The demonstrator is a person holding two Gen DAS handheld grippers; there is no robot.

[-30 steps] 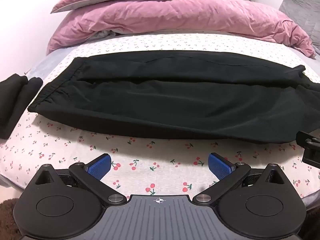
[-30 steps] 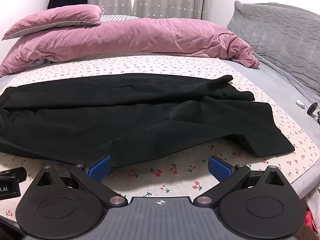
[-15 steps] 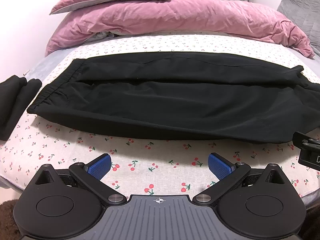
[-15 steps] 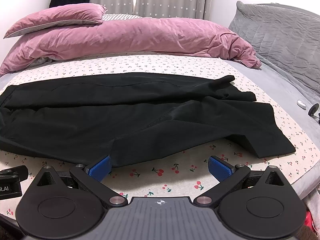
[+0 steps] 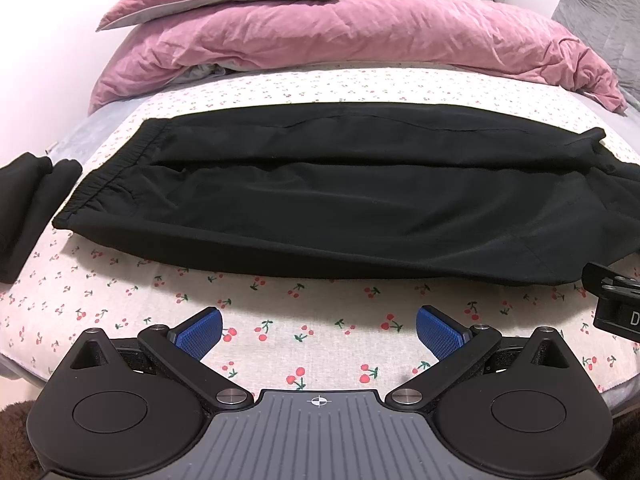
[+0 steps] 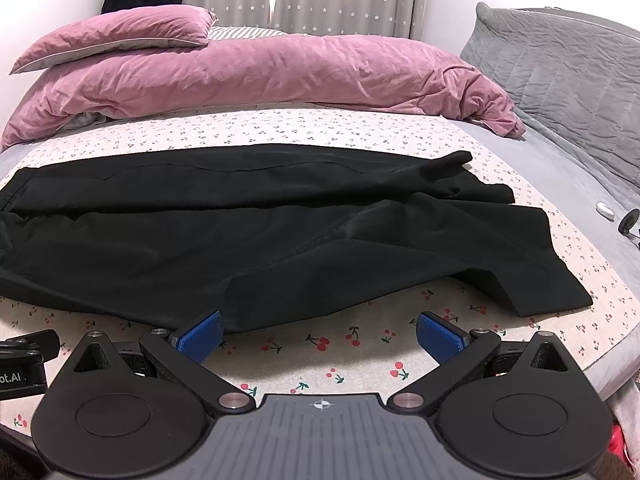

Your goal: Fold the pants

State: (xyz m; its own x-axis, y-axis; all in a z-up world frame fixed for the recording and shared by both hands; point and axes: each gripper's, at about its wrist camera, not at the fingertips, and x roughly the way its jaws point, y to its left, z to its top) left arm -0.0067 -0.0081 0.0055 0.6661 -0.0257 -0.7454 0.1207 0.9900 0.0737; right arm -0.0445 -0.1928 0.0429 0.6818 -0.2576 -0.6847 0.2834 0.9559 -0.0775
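Black pants (image 5: 320,196) lie across the cherry-print sheet (image 5: 280,320), folded lengthwise, with the elastic waistband at the left and the leg ends at the right (image 6: 500,256). My left gripper (image 5: 319,334) is open and empty, hovering over bare sheet just in front of the pants' near edge. My right gripper (image 6: 319,336) is open and empty near the bed's front edge. Its left fingertip (image 6: 198,336) is right at the pants' near hem; I cannot tell whether it touches. The leg ends lie slightly splayed and rumpled.
A pink duvet (image 5: 360,36) and pillow (image 6: 116,40) are piled along the back. A folded black garment (image 5: 28,204) lies at the left edge. A grey quilted headboard (image 6: 568,80) stands at the right, with small objects (image 6: 606,211) on the grey sheet.
Both views have shifted slightly, so the grippers have drifted a little relative to the bed. The pants have not moved and both grippers stay open.
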